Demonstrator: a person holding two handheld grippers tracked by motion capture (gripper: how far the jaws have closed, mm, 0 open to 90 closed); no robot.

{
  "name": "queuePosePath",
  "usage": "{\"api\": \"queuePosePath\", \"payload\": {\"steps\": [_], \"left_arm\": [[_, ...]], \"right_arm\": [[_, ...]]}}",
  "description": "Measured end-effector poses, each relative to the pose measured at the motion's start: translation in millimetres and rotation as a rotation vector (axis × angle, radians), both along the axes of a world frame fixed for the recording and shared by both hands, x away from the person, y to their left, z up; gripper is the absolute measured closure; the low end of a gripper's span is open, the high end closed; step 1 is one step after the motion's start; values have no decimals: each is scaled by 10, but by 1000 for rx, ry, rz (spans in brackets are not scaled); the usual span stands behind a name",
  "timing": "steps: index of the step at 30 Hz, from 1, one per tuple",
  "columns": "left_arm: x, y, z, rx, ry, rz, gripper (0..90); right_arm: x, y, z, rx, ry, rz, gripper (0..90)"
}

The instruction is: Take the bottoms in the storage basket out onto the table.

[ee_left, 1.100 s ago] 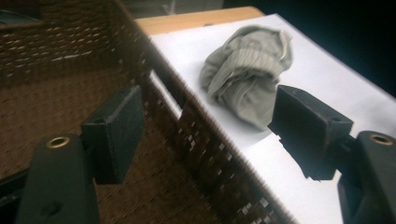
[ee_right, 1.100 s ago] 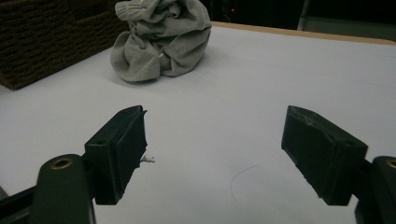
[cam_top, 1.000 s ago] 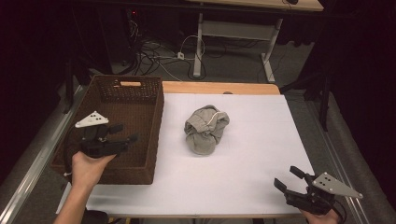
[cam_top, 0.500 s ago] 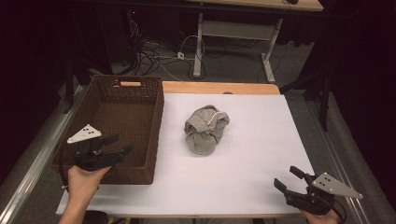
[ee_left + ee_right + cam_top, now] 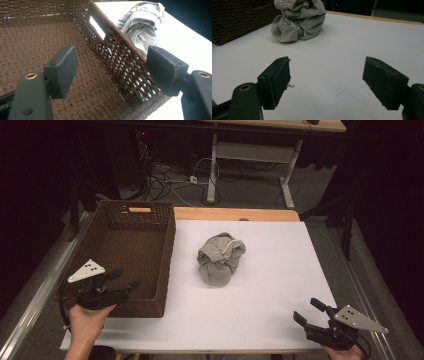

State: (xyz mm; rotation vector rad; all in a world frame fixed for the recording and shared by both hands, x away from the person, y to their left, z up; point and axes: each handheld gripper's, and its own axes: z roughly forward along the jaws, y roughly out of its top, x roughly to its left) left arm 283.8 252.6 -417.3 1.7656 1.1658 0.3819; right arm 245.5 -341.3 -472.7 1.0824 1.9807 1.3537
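Both tongs, left tongs (image 5: 123,279) and right tongs (image 5: 308,310), are matte black with blocky rectangular pads and brass-ringed screw holes behind them. Each carries a grey three-cornered plate dotted with dark holes. Forearms are bare.

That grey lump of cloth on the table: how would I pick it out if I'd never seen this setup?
Start at the white table. Just right of the brown wicker basket on its left side lies a crumpled grey garment, bunched into a ball with a pale drawstring. It is the one soft, light-coloured thing there, untouched by either gripper.
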Motion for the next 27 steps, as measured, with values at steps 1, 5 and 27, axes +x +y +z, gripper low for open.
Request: {"api": "queuePosePath", "payload": {"steps": [1,5,27], "left_arm": [[-9,3,-9,-4,-3,0,247],[-67,29,-37,-22,-13,4,247],[-233,165,-133,-19,-29,74,251]], "right_arm": [[2,0,-1,-3,3,1,229],[-4,-2,1,0,-4,4,229],[8,9,0,4,0,3,229]]}}
